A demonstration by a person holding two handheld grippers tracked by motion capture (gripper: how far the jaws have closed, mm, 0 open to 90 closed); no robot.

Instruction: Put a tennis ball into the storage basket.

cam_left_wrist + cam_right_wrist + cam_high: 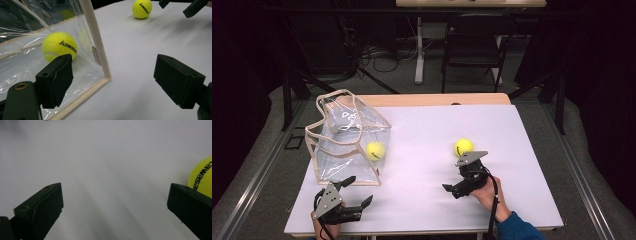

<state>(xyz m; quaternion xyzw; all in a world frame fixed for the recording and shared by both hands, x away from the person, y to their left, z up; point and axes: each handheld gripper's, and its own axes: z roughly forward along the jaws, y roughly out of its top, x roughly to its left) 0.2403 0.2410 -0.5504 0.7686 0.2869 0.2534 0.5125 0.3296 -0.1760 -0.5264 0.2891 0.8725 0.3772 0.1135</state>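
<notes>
A clear plastic bag (343, 137) with beige trim stands open at the table's left. One yellow tennis ball (375, 150) lies inside it, against its near right corner. A second yellow ball (463, 146) rests on the white table (422, 200). My left gripper (358, 190) is open just in front of the bag. In the left gripper view, the left jaw sits before the bag (96, 42) and its ball (59, 47), with the loose ball (142, 8) farther off. My right gripper (455, 178) is open and empty just short of the loose ball (202, 176), which lies beyond its right jaw.
The table's wooden far edge (432, 99) shows behind the white sheet. A black chair (472, 50) and a table leg (418, 50) stand on the floor beyond. The right gripper's jaws (185, 6) show at the top of the left gripper view.
</notes>
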